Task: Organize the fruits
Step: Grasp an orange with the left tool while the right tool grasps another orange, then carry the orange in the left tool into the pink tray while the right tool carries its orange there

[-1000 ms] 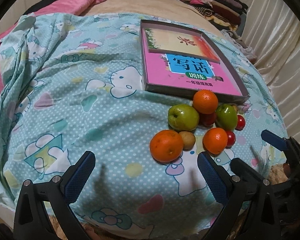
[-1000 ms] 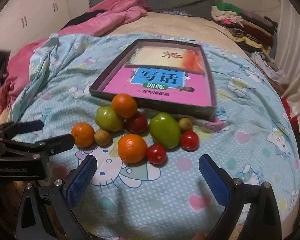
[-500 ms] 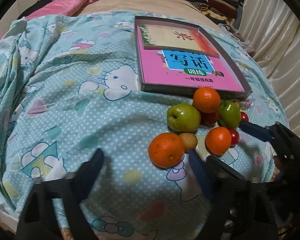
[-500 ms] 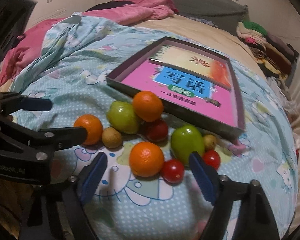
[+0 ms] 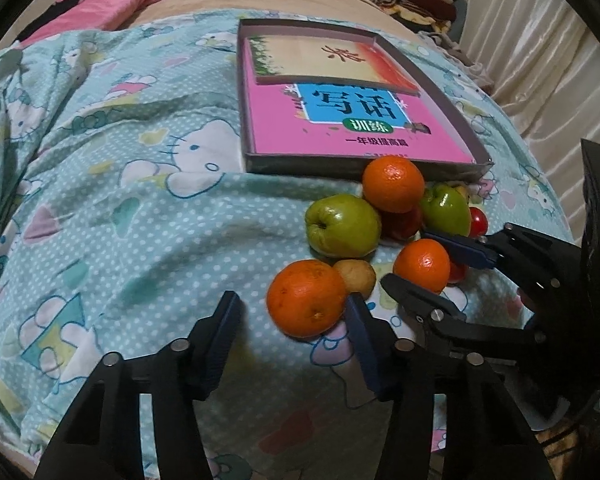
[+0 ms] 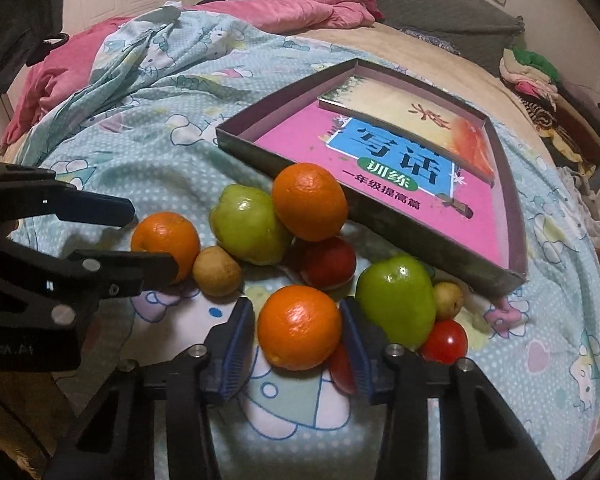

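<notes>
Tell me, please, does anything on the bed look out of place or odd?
Yes: the shallow box meant for sorting holds two books and no fruit, while the fruit, such as an orange, sits loose on the quilt. No fruit looks damaged.

Left gripper (image 5: 292,344): two black plastic arms, angular, with open triangular cut-outs near the base. Round silver screw heads are seen along each arm, two per side. Fingers (image 5: 220,336) are faced with dark blue pads, finely ribbed.

Right gripper (image 6: 298,344): same build is noted; black arms, silver screws, blue ribbed pads (image 6: 236,344) on the inner faces.

Seen side-on from the right wrist view, the left gripper is a flat black frame with small white dots and a larger silver screw; white lettering, mirrored and partly cut off, is printed on its body. A black boxy housing is visible behind the right gripper in the left wrist view.
</notes>
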A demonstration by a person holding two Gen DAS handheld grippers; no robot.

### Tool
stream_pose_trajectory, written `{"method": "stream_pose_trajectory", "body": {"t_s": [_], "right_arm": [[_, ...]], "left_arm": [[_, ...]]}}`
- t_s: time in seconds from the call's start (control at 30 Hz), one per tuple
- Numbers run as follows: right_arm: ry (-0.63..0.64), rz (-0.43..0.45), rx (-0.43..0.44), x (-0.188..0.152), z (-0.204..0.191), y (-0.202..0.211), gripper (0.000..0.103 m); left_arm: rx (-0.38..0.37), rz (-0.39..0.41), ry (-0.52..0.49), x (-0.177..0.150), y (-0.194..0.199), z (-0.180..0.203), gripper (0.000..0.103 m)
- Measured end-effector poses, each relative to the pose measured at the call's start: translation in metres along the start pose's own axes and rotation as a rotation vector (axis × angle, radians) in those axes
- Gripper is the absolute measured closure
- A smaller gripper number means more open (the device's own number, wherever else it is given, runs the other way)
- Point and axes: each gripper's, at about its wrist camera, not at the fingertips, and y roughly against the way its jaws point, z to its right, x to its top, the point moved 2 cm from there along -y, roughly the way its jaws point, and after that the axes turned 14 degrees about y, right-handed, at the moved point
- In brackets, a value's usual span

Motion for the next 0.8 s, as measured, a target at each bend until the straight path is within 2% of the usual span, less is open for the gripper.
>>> {"method": "stream_pose_trajectory", "body": {"t_s": [0.2, 0.27, 0.47, 0.67, 0.8], "right_arm": [[0.004, 0.008, 0.009, -0.001, 0.001, -0.003, 0.063], [-0.015, 0.02, 0.032, -0.002, 0.004, -0.001, 0.064], [-0.103, 0.077, 0.099, -0.006, 0.016, 0.011, 0.064], [-0.183, 0.149, 0.144, -0.007, 0.027, 0.027, 0.064], [-0.216, 0.19, 0.139, -0.006, 0.034, 0.038, 0.064]], "left_arm": [[-0.002, -0.023, -0.017, 0.003, -0.012, 0.004, 0.055], [-0.023, -0.027, -0.017, 0.005, -0.014, 0.005, 0.06], [-0.046, -0.026, 0.001, 0.007, -0.012, 0.001, 0.062], [-0.062, 0.009, 0.026, 0.012, 0.002, -0.005, 0.062], [-0.066, 0.049, 0.036, 0.021, 0.016, -0.006, 0.062]]}}
